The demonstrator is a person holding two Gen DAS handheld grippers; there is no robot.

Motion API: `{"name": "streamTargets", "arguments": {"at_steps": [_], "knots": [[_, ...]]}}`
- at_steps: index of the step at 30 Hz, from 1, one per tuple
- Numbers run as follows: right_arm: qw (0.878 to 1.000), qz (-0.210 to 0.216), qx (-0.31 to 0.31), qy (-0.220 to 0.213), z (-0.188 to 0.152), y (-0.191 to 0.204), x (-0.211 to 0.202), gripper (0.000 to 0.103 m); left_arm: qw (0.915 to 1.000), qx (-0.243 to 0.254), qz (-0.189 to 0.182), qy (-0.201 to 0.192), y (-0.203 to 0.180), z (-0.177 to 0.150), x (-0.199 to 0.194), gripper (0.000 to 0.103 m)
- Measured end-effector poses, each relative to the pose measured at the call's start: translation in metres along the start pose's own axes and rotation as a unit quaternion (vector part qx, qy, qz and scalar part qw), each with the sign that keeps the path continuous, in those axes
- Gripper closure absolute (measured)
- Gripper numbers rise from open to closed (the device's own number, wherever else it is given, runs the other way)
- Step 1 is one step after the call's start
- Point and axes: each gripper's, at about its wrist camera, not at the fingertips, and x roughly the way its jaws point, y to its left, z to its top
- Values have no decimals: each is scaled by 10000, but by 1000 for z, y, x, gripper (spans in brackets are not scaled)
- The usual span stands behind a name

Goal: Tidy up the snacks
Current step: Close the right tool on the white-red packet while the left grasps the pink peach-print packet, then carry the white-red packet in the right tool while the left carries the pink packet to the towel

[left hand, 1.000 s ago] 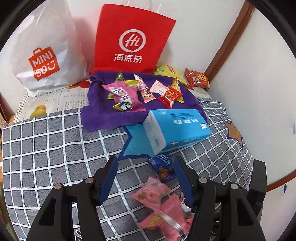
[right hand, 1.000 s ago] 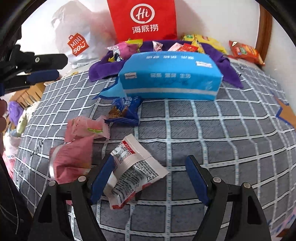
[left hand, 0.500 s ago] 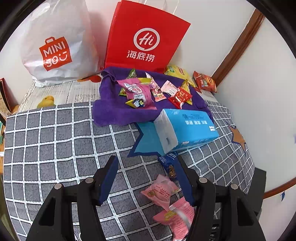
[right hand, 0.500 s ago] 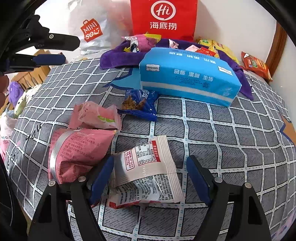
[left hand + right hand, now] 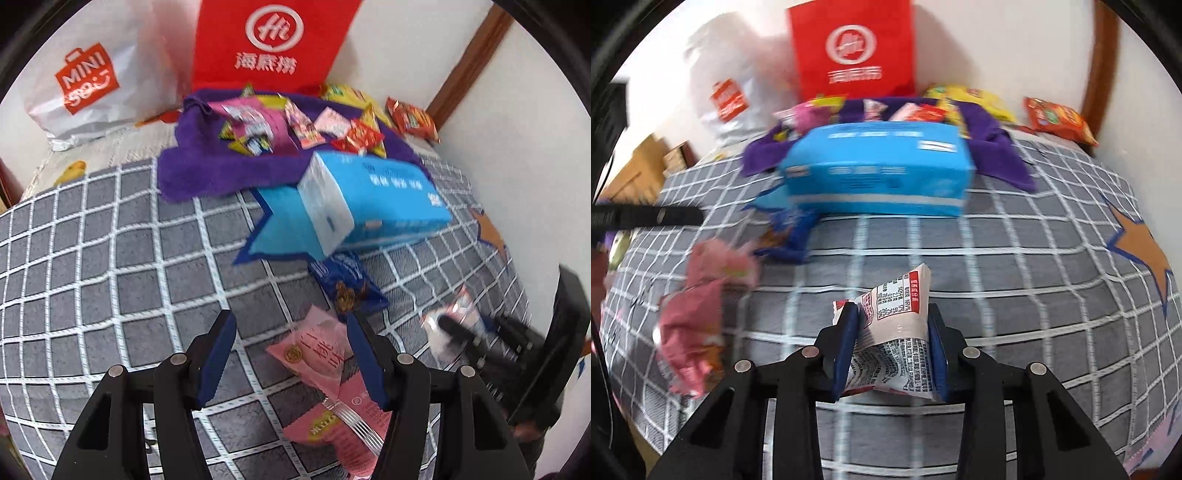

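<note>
1. Bed cover (image 5: 110, 280) is spread across the whole foreground; 2 bags are stood at the back against the wall, plastic bag (image 5: 92, 85) left of paper bag (image 5: 273, 44).
2. Towel (image 5: 207, 170) is laid just before the paper bag, w/ several small snack packs (image 5: 295, 125) piled on it.
3. Tissue pack (image 5: 373, 199) is set before the towel, touching its front edge.
4. Chip bags (image 5: 1060, 118) are placed in the back-right corner, right of the towel.
5. Nut pack (image 5: 347, 284) is laid just before the tissue pack.
6. 2 pouches (image 5: 332, 362) are laid nearer than the nut pack, overlapping.
7. Sachet (image 5: 897, 332) is kept right of the pouches, apart from them.
</note>
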Motion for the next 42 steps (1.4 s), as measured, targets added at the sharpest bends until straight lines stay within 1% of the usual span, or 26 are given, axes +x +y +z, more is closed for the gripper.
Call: {"name": "streamTargets", "arguments": {"at_steps": [2,5,8,9,10,13,14,15,16,17,19,20,22,26,33,35,42], "knots": [[10000,42,62,25,0,-10,3,61,9998,126,16,140,-7,-5,9,43],[9999,132,9,46,-3,-15,4,55,9991,285,21,299,-17,-12,19,43],[9996,228,-107,97,-6,-15,6,52,9986,313,186,395,-22,-18,28,45],[9996,234,-156,85,-8,-14,6,52,9984,319,185,421,-23,-19,30,46],[9995,239,-203,70,-6,-10,9,50,9983,349,184,427,-25,-20,31,52],[9988,267,-412,57,-9,-6,9,47,9979,426,339,340,-30,-22,30,62],[9984,279,-491,44,-10,-5,9,47,9980,439,317,316,-31,-22,29,63],[9981,311,-534,39,-10,-5,9,47,9981,444,304,283,-31,-22,28,67],[9979,347,-539,64,-11,-6,9,49,9982,449,309,254,-31,-22,26,69],[9978,382,-537,63,-10,-8,8,58,9983,433,313,212,-30,-22,24,69],[9975,520,-481,49,-10,-12,6,64,9988,374,285,166,-28,-20,20,70],[9971,624,-430,54,-9,-14,5,68,9989,329,305,142,-27,-20,18,70],[9967,731,-354,35,-8,-17,3,72,9992,259,312,67,-26,-19,13,70],[9963,831,-197,-28,-5,-20,-2,75,9995,148,273,-93,-23,-17,0,70],[9967,761,-118,-252,7,-24,-17,79,9994,-124,139,-278,-19,-11,-21,70],[9966,759,-81,-295,12,-25,-21,81,9993,-142,74,-337,-22,-7,-26,70],[9969,691,-53,-368,22,-27,-28,84,9987,-130,-35,-482,-31,6,-36,70]]}}
